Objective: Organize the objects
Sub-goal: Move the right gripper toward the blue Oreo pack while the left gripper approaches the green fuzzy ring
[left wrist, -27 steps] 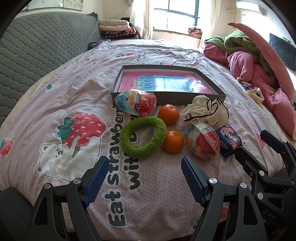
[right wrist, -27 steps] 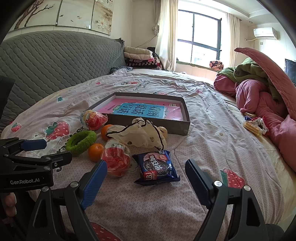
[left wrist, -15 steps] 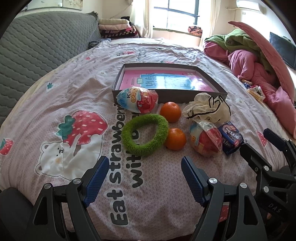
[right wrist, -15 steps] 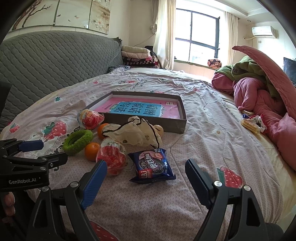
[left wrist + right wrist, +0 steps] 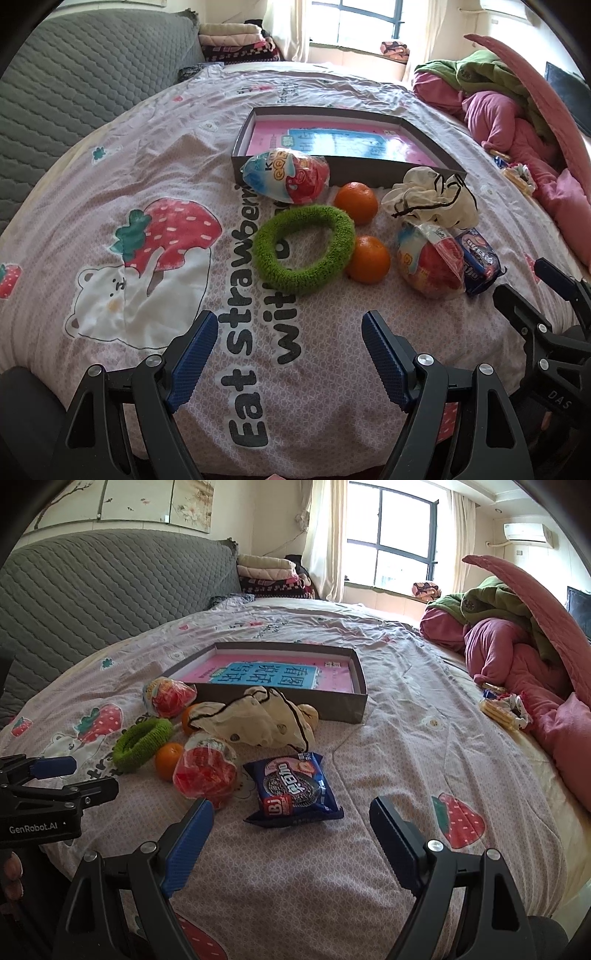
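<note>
A shallow grey box (image 5: 428, 162) with a pink and blue sheet inside lies on the bed (image 5: 110, 155); it also shows in the right wrist view (image 5: 364, 698). In front of it lie two wrapped egg toys (image 5: 286, 175) (image 5: 432, 262), a green fuzzy ring (image 5: 304, 249), two oranges (image 5: 356, 203) (image 5: 369, 258), a cream drawstring pouch (image 5: 432, 199) and a blue cookie packet (image 5: 291, 786). My left gripper (image 5: 290, 336) is open and empty, just short of the ring. My right gripper (image 5: 291, 823) is open and empty, just short of the cookie packet.
A grey quilted headboard (image 5: 92, 590) runs along the left. Pink and green bedding (image 5: 517, 635) is heaped at the right, with small wrappers (image 5: 504, 709) beside it. Folded blankets (image 5: 269, 576) sit at the far end under the window.
Both grippers have moved a little forward toward the objects, which now look slightly closer. Nothing on the bed has moved, and both jaws stay open.
</note>
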The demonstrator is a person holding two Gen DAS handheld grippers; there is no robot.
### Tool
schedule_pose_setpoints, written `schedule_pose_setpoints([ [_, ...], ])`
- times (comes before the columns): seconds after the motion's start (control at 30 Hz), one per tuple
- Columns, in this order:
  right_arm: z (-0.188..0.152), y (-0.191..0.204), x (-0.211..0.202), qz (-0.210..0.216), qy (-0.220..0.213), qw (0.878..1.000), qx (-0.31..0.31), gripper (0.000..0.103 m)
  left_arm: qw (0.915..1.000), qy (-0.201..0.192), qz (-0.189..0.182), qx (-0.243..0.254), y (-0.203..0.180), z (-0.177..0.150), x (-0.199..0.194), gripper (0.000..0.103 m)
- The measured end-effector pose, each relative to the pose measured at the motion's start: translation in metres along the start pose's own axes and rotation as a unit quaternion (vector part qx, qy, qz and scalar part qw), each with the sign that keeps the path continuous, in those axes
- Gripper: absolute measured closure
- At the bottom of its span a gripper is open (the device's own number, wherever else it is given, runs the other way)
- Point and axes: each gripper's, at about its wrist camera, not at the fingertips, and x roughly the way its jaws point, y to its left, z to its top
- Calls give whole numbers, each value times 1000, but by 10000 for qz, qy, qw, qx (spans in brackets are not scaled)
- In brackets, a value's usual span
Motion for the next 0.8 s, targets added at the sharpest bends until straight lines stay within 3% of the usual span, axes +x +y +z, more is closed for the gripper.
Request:
schedule_pose_setpoints([
  [0.8,1,-13,30,-49,321,9994,111,17,9996,-169,36,234,8,9,30,22],
])
